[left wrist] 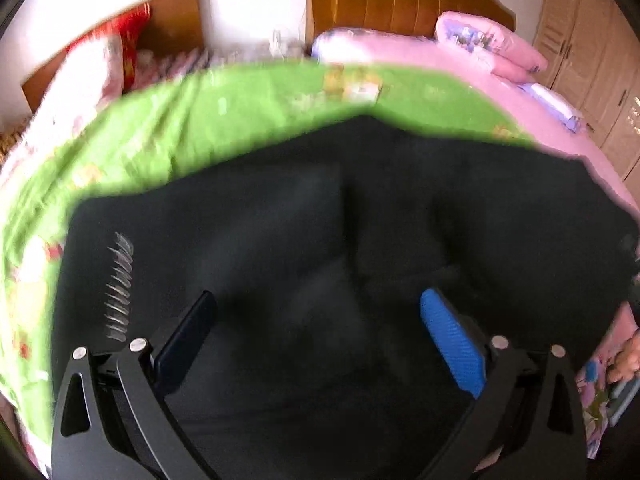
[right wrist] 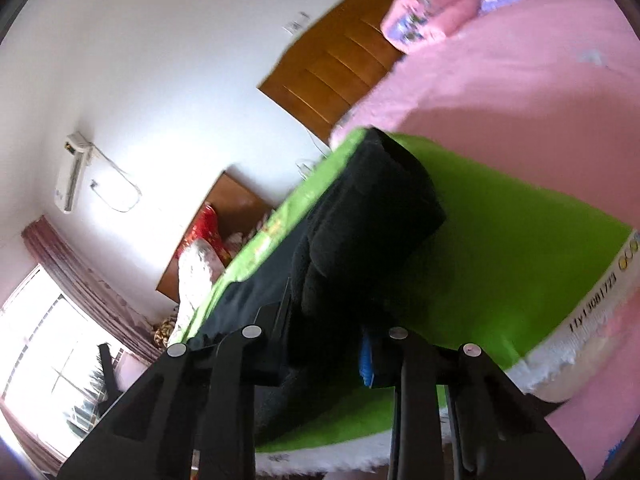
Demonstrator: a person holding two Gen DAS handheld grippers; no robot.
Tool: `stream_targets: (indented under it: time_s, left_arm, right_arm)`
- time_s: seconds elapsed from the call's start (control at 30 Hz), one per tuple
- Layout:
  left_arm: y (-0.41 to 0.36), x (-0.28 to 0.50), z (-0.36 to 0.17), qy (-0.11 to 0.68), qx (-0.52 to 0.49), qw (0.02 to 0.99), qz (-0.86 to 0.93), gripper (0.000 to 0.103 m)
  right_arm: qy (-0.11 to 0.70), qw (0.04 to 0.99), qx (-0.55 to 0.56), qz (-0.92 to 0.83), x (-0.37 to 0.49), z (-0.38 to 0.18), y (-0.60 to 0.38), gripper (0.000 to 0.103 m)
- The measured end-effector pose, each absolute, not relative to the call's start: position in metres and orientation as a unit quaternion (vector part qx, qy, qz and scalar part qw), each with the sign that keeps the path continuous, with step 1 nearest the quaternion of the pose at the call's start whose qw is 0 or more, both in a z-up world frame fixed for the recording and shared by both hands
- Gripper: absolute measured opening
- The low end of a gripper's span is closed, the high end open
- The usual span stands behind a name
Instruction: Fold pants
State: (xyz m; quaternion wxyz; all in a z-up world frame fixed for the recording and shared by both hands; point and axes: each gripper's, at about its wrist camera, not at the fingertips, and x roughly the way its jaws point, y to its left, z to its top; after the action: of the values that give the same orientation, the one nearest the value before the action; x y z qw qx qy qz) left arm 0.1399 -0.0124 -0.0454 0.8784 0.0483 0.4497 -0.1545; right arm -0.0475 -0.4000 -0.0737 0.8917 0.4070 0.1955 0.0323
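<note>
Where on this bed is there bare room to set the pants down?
Free: the pink sheet between the green cloth and the pillows, and green cloth beyond the pants. Crowded: the cloth's near part, under the pants.

Support: bed covered in pink | on it: green sheet, pink pillows | on sheet: black pants
</note>
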Motion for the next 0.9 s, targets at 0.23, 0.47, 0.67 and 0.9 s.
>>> stream_targets:
  time_s: [0.23, 0.47, 0.67, 0.9]
  left_arm:
    - [-0.003, 0.132, -0.038, 0.426, 0.034, 0.888, -0.169, 0.101]
    - [0.107, 0.107, 0.019, 0.335, -0.1, 0.929, -0.125, 0.101]
    - [0.212, 0.087, 0.01, 0.329, -0.199, 0.921, -0.064, 0.101]
    - [0.256, 0.083, -0.024, 0.374, -0.326, 0.853, -0.161, 0.101]
  right_arm:
    - [0.165, 0.938, 0.304, 0.023, -0.035, -0.016, -0.354, 0.025]
    - [0.143, 0.976, 0.107, 0.127, 0.002, 0.063, -0.213, 0.024]
    - [0.193, 0.943, -0.105, 0.251, 0.017, 0.035, -0.045, 0.024]
    - [0.191, 0.902, -0.306, 0.239, -0.006, -0.045, 0.03, 0.024]
